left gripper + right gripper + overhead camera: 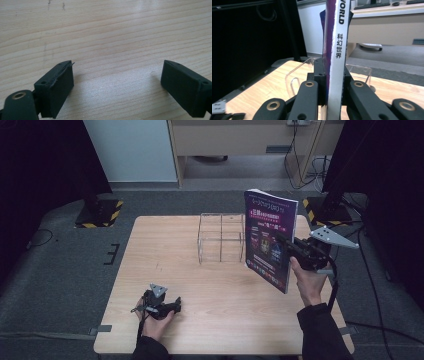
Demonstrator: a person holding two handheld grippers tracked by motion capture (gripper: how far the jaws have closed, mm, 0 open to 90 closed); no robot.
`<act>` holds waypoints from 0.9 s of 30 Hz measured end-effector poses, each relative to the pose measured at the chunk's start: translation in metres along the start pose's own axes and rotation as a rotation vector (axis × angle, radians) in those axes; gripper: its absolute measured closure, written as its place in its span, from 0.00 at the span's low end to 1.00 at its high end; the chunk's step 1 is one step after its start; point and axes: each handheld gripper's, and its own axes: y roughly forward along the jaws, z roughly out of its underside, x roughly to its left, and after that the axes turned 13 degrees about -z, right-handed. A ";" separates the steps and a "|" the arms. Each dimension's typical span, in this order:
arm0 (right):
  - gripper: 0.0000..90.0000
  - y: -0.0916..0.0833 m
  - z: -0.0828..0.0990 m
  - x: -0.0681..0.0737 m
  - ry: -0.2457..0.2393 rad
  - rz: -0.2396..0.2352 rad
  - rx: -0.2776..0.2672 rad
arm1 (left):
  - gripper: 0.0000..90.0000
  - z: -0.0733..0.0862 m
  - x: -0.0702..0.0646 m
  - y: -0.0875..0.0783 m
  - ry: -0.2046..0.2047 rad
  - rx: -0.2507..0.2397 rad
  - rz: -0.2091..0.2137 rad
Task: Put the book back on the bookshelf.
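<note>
High view: our right gripper (283,241) clamps the upright magazine (268,237); the clear rack (220,237) waits at nine o'clock.

We see the magazine (269,240) standing upright between the fingers (308,100) of the right gripper (286,245), spine toward the palm, lifted clear of the table (165,265). Just beyond and left of those fingertips sits the clear rack (220,237) on the tabletop. The left gripper (176,306) rests on the near table edge, well apart, bare wood between its fingers (56,85).
</note>
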 end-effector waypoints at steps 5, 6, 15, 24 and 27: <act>0.92 0.009 0.000 -0.009 -0.014 0.036 0.008 | 0.12 0.000 0.000 0.000 0.000 0.000 0.000; 0.92 0.012 0.000 -0.011 -0.014 0.040 0.008 | 0.12 0.000 0.000 0.000 0.000 0.000 0.000; 0.92 0.033 0.006 -0.026 -0.017 0.090 0.007 | 0.12 0.000 0.000 0.000 -0.001 0.000 0.000; 0.92 0.057 0.015 -0.040 -0.007 0.127 0.026 | 0.11 0.000 0.000 0.000 0.000 -0.001 0.000; 0.92 0.065 0.019 -0.045 0.001 0.136 0.035 | 0.11 0.000 0.000 0.000 0.000 -0.001 0.000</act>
